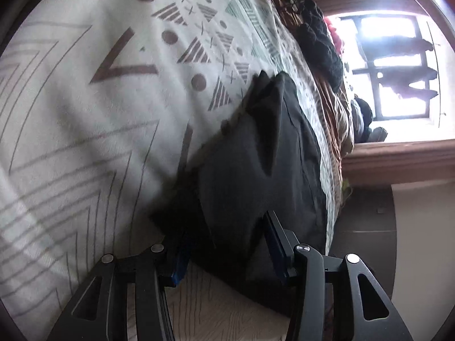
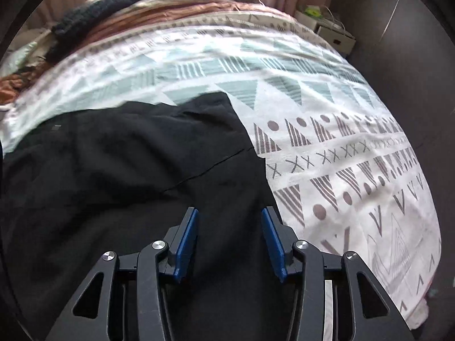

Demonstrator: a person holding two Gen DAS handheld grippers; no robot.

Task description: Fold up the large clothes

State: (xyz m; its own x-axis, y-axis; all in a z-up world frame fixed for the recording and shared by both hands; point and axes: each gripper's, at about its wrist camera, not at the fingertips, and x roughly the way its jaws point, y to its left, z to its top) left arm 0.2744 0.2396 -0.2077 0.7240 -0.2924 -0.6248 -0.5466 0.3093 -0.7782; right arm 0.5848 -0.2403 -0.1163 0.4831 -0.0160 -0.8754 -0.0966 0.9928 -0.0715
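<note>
A black garment (image 2: 128, 170) lies spread on the patterned bedspread (image 2: 341, 153), which serves as the landmark here: the cloth covers the near left part of it in the right wrist view, its far corner reaching up toward the band of green triangles. The step in hand looks like taking hold of an edge for a fold. The left gripper (image 1: 224, 236) has dark fabric bunched between its jaws, but whether the pads actually pinch it I cannot tell. The right gripper (image 2: 230, 236) hangs released above the garment near its right edge, jaws apart with nothing pressed between them. The garment's long axis seems to run from the near edge of the bedspread away toward the heaped bedding (image 2: 170, 8). Next, each gripper probably needs a firm pinch on an edge before lifting it across.
</note>
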